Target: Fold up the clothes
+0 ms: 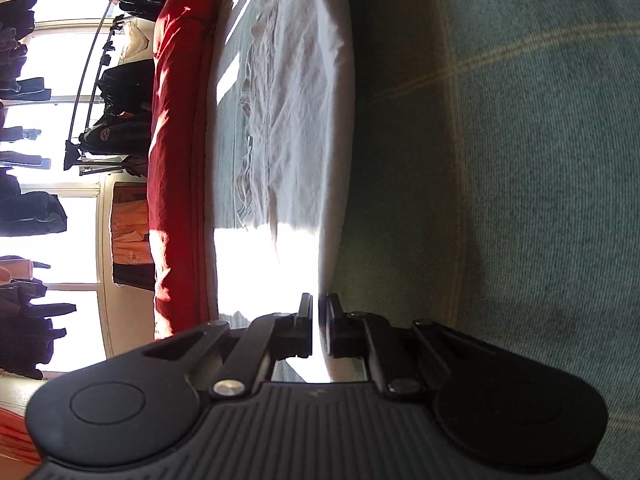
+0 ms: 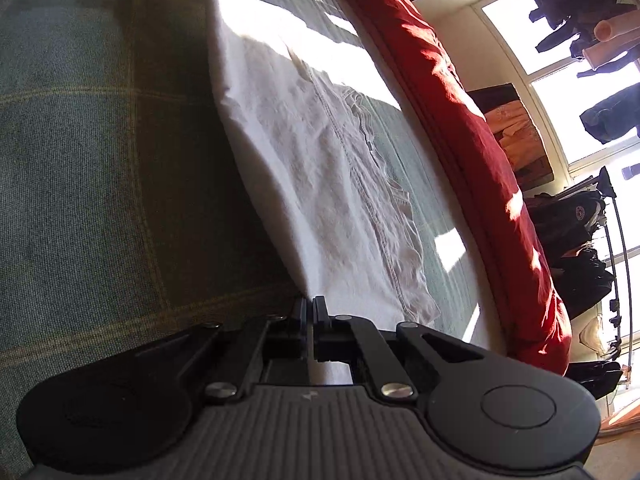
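Both tools were rolled onto their sides and kept low over the bed, whose cover was a green plaid. The left tool had its jaws pinched almost together on one end of the white garment, and the right tool was clamped the same way on the other end. Between them ran the lifted edge of the cloth, while the rest lay flat on the bed beside a long red cushion. To fold it well, I judged, both grips had to travel together at even height, keeping that edge taut and straight, then lay it squarely over the stitched hem before letting go.
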### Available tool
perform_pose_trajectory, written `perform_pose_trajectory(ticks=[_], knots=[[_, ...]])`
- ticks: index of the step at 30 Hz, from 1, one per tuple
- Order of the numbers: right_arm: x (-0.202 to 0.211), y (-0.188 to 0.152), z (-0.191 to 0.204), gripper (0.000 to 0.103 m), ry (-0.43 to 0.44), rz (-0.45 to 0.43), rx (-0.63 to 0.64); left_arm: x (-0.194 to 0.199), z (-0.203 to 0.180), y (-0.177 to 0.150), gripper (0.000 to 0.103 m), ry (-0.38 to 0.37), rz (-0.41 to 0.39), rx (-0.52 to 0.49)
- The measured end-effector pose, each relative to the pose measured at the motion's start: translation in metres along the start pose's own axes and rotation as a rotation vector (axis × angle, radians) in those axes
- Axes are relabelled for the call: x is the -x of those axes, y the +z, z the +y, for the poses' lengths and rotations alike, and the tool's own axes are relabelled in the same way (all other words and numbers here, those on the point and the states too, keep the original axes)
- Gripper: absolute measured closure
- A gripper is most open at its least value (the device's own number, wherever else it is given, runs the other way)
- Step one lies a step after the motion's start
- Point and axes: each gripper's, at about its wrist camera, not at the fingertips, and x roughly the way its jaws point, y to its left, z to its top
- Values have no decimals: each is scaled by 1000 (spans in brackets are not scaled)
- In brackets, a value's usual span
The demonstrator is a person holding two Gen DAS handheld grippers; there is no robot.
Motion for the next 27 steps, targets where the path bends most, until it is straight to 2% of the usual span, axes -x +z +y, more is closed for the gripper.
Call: perform_pose_trajectory(ticks=[1, 4, 6, 8, 9, 12, 16, 23, 24, 25, 26, 27], knots=[[-2, 0, 2, 99, 5, 5, -1, -2, -3, 1, 89, 0, 5, -5], [-9, 0, 14, 83, -17, 16, 17, -7, -13, 2, 89, 11, 12, -22], [-11, -3, 21, 74, -37, 16, 47, -4, -19, -2, 82, 20, 11, -32], [-12, -7, 27, 59, -54, 14, 73, -2, -23, -5, 48, 31, 10, -40], [-13, -10, 28, 58, -58, 15, 75, -3, -24, -7, 45, 36, 9, -37], [-20, -14, 28, 54, -75, 20, 70, -8, -25, -9, 44, 41, 8, -28], [-36, -3, 27, 54, -111, 7, 67, -23, -21, 1, 44, 70, -5, -46], [-63, 14, 16, 54, -142, -14, 46, -49, -11, 14, 45, 105, -3, -12], [-65, 14, 14, 54, -136, -13, 33, -49, -9, 14, 46, 91, 1, 7], [-64, 14, 11, 56, -116, -12, 18, -48, -8, 13, 59, 78, 5, 27], [-63, 14, 9, 73, -89, -9, 5, -48, -7, 13, 88, 67, 8, 43], [-61, 15, 9, 88, -74, -7, 2, -46, -8, 12, 102, 63, 10, 52]])
